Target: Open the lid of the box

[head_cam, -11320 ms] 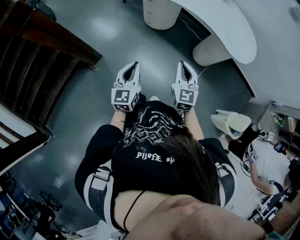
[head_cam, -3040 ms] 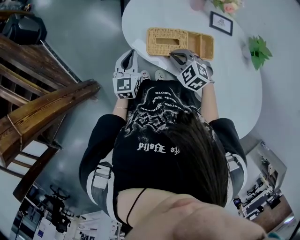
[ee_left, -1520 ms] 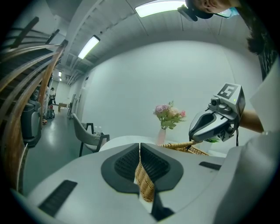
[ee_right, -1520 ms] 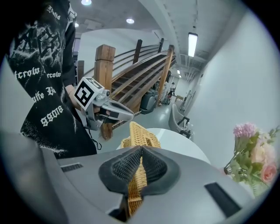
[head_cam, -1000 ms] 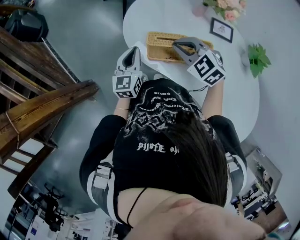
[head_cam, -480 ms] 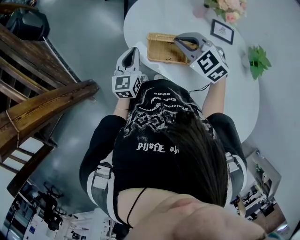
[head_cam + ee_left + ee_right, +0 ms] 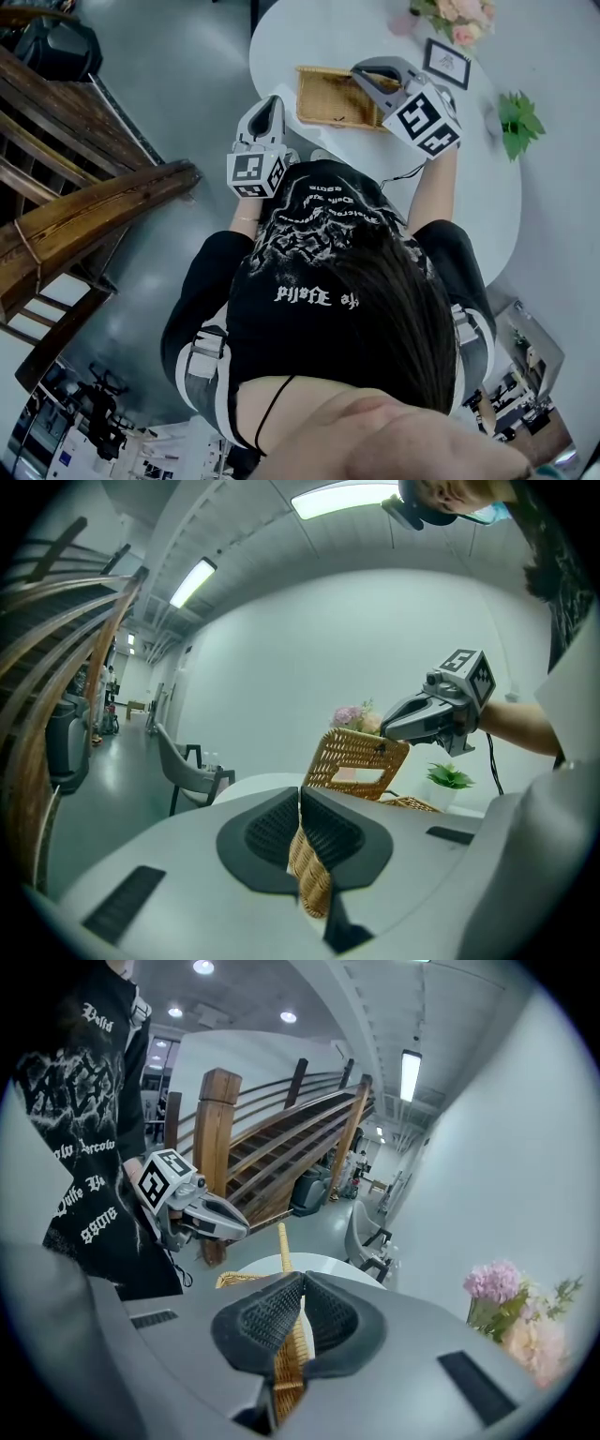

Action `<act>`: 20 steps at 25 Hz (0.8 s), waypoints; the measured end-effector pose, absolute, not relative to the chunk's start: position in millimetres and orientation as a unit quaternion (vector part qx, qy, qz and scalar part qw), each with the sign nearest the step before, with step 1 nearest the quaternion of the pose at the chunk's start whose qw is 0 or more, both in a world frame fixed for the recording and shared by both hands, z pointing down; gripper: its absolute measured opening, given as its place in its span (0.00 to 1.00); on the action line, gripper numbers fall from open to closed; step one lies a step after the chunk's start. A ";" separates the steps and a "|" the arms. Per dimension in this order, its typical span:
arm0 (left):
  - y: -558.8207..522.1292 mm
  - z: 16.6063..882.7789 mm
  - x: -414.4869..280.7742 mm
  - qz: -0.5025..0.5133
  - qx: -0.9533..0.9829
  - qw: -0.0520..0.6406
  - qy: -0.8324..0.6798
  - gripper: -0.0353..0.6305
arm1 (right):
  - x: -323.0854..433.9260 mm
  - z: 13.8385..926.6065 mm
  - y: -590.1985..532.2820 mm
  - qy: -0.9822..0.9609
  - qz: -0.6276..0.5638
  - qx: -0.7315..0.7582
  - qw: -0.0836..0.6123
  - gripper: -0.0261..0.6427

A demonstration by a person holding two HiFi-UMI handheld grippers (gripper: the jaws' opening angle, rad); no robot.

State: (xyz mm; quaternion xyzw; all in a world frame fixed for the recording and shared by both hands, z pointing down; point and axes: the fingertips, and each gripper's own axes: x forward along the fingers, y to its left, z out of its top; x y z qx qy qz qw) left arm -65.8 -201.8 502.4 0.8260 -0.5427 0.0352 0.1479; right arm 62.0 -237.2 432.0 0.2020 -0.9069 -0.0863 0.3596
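L claw [image 7: 300,808] is pinched tight on the wicker box [image 7: 311,883], on what looks like its near wall. The box sits at the edge of the bench [image 7: 469,197] closest to me. R claw [image 7: 298,1302] is clamped narrow on the edge of the lid [image 7: 361,761], w/ the woven strip squeezed between the pads. The lid stands lifted and tilted, its free corner well above the box, slot cut-out facing the L claw cam. My read: mid-swing, lid partly open, not laid back yet.

How I'd do it right:
- L claw is the anchor. Wicker prob. weighs little, so the box would slide or tip if that side lets go.
- Move R claw along an arc, not a straight pull. I can't tell where the lid hinges, or if it hinges at all, so go slow and let the lid show its path.
- Roll the wrist w/ the lid so the pads stay flat on the weave. A twisted pinch on a thin edge may slip or crack the cane.
- Flowers [image 7: 450,14] and a small frame [image 7: 448,61] stand near the box's far side, so watch clearance when the lid goes over.
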 end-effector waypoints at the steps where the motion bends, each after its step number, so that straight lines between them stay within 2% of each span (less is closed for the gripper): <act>1: -201.8 502.2 -66.1 0.035 0.826 0.148 -0.543 0.09 | 62.2 431.4 -238.5 -0.907 -0.088 0.202 0.360 0.09; 20: -202.2 510.4 -75.0 0.037 0.818 0.163 -0.550 0.09 | 64.1 426.3 -270.3 -0.897 -0.104 0.217 0.370 0.09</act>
